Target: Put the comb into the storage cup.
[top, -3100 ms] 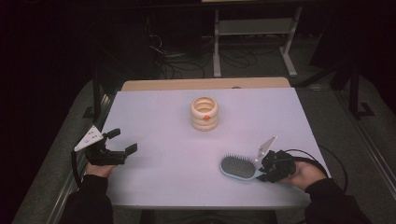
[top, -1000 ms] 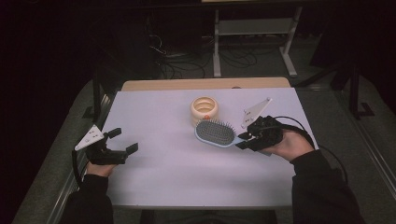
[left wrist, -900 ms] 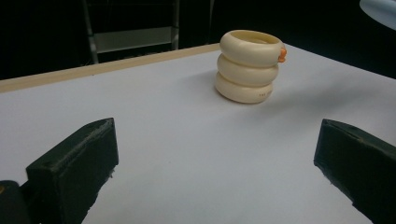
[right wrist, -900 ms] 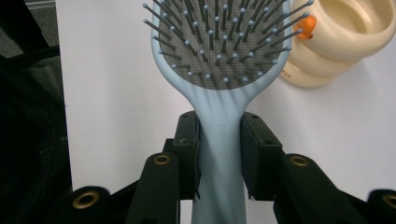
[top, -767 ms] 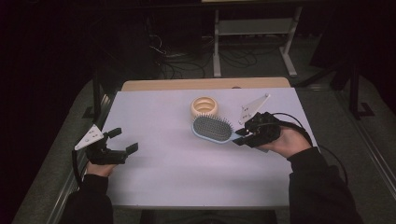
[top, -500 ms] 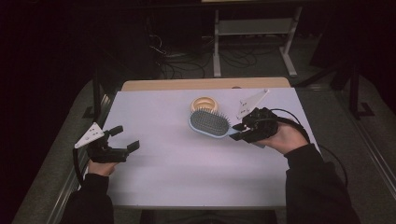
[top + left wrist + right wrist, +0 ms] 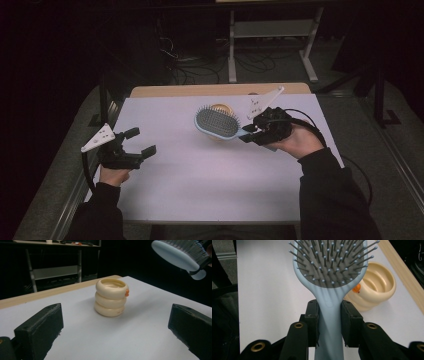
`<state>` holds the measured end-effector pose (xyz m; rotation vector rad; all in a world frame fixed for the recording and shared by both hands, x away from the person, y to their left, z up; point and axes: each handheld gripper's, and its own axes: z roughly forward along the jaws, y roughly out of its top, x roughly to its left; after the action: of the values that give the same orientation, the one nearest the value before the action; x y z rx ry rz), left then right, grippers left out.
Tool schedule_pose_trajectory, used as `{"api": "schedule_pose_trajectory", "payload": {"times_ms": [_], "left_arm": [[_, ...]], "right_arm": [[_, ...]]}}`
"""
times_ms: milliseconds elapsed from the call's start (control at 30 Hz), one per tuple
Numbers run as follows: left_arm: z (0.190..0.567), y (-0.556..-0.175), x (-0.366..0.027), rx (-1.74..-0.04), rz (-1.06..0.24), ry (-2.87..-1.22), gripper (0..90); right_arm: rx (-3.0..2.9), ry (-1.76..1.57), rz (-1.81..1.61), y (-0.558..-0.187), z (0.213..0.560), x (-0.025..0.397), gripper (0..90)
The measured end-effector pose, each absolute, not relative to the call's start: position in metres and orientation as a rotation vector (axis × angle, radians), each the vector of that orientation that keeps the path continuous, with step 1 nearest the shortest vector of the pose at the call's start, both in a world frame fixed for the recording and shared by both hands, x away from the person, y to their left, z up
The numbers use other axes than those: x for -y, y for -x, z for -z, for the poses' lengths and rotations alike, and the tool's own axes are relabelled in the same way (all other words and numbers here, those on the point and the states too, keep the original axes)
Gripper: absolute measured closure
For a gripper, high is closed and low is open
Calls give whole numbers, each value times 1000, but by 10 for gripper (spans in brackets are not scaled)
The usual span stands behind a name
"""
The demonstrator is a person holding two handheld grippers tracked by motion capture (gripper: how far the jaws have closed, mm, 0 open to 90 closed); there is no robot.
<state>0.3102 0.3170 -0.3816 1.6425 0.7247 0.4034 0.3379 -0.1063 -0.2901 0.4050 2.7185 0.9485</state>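
right gripper [image 7: 329, 325] clamps the unlabelled blue hairbrush [image 7: 329, 270]; left gripper [image 7: 112, 330] gapes wide, empty.

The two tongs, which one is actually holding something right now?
The right tongs, shut on the pale blue hairbrush by its handle, above the cream ringed cup. The left tongs stand open with nothing between them.

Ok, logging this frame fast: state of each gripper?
Left gripper: open, holding nothing.
Right gripper: closed on the hairbrush handle.
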Motion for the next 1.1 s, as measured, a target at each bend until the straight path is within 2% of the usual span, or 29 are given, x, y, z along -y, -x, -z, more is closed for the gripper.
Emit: {"api": "schedule_pose_trajectory", "payload": {"times_ms": [633, 1100], "left_arm": [[335, -329, -271, -661, -351, -1619, 0], [319, -339, -253, -666, -314, -1610, 0]], "right_arm": [[-2675, -352, -981, -347, 270, 83, 687], [-2643, -339, -987, -353, 259, 65, 687]]}}
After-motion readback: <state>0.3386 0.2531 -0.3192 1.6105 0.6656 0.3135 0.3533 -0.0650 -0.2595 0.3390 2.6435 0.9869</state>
